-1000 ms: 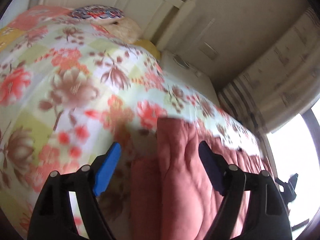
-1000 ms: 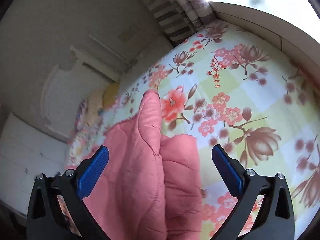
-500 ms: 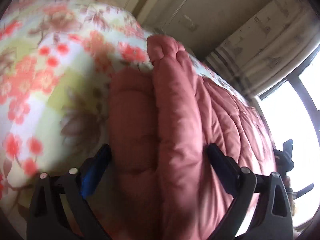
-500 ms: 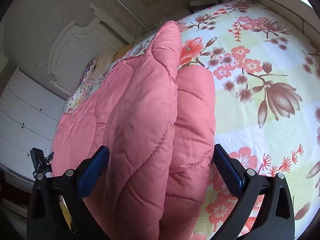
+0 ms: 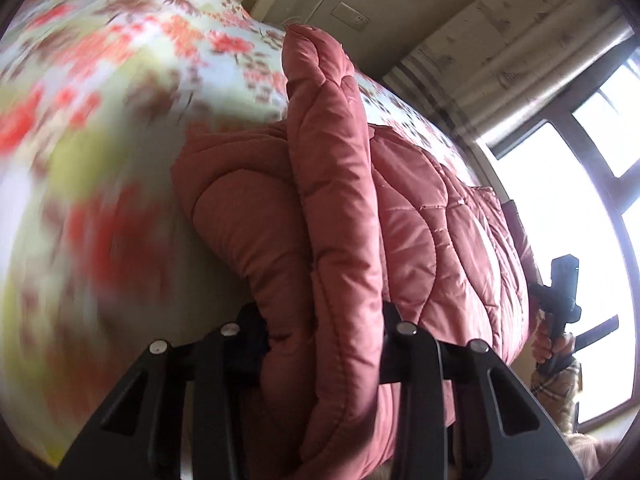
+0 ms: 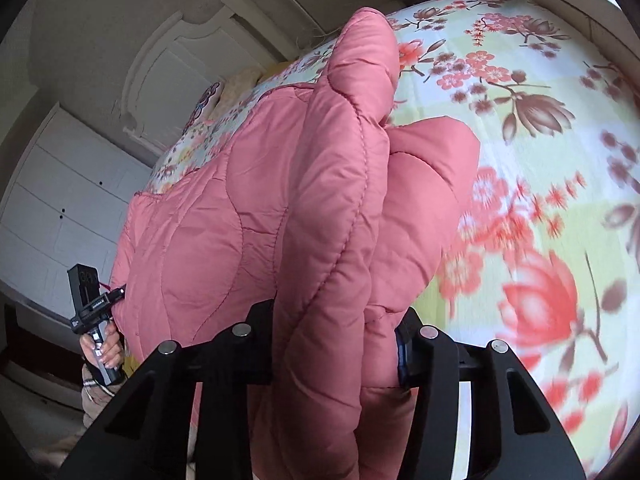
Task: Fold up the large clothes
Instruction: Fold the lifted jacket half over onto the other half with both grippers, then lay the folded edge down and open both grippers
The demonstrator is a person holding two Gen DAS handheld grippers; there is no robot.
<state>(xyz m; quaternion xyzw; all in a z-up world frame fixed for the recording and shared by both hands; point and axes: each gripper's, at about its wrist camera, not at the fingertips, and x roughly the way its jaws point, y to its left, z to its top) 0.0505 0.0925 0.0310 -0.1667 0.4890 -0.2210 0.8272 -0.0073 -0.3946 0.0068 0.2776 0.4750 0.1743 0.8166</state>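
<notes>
Pink quilted padding of a large coat [image 6: 280,208], bunched on the flowered bed [image 6: 540,128], fills both the left gripper [image 5: 320,344] and right gripper [image 6: 336,340] as their jaws close on thick edges toward twelve o'clock, folding barely begun.
</notes>
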